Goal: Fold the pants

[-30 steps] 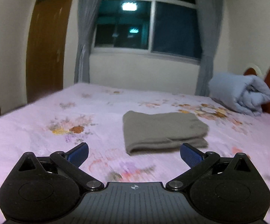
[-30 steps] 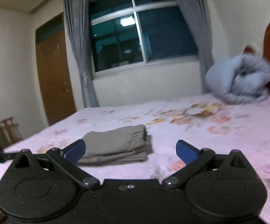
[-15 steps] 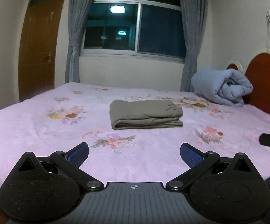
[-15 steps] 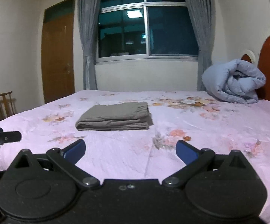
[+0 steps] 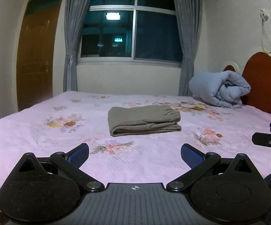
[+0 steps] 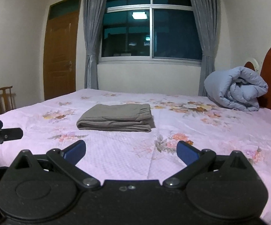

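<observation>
The grey-brown pants (image 5: 143, 120) lie as a compact, layered rectangle in the middle of the bed (image 5: 154, 161), on its pink floral sheet, and the folding looks finished: the layers sit stacked and squared, with no leg trailing out, so little seems left beyond perhaps a final tidy or leaving the bundle where it is. Taking the pants as the landmark, the rolled blue duvet (image 5: 219, 90) sits beyond them and off to the right against the red headboard (image 5: 263, 82), and the dark window (image 5: 131, 33) with grey curtains lies straight behind them. The bundle's long axis runs left to right across both views, roughly parallel to the window wall; the rounded fold edge faces the cameras, and what appears to be a gathered waistband sits at the right end, though the detail is too soft to be sure. The left hand-held gripper (image 5: 134, 152) hangs on the near side of the pants, well apart from them, its blue pads spread wide and holding nothing. The right hand-held gripper (image 6: 130, 150) is likewise released and empty, near side of the pants and a little to their right, touching no cloth.
</observation>
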Motion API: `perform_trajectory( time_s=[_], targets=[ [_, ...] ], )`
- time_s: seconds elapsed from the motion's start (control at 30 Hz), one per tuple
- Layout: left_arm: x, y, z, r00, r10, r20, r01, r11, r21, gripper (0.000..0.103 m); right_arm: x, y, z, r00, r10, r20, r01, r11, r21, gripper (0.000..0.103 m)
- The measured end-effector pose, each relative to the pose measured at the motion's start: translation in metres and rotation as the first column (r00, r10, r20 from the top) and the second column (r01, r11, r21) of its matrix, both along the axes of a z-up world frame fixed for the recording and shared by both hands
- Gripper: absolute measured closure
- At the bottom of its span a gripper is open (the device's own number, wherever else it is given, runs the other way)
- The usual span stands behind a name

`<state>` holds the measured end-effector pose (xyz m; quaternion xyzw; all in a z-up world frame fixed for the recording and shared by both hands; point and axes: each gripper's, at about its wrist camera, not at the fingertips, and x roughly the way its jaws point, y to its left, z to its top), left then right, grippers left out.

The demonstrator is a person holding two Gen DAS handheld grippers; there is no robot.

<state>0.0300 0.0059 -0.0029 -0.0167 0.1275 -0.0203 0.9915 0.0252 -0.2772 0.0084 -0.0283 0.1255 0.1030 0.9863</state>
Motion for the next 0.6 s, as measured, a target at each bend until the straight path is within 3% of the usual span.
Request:
perform_trajectory(
  time_s=[0.6],
  targets=[
    [0.0024, -0.0054, -0.0017, 1.0, 0.015, -0.01, -0.015, 1.0, 0.014, 0.0, 0.0014, -0.0014, -0.0007, 1.0, 0.009, -0.004, -0.009, 1.0, 0.015, 0.006]
  ],
)
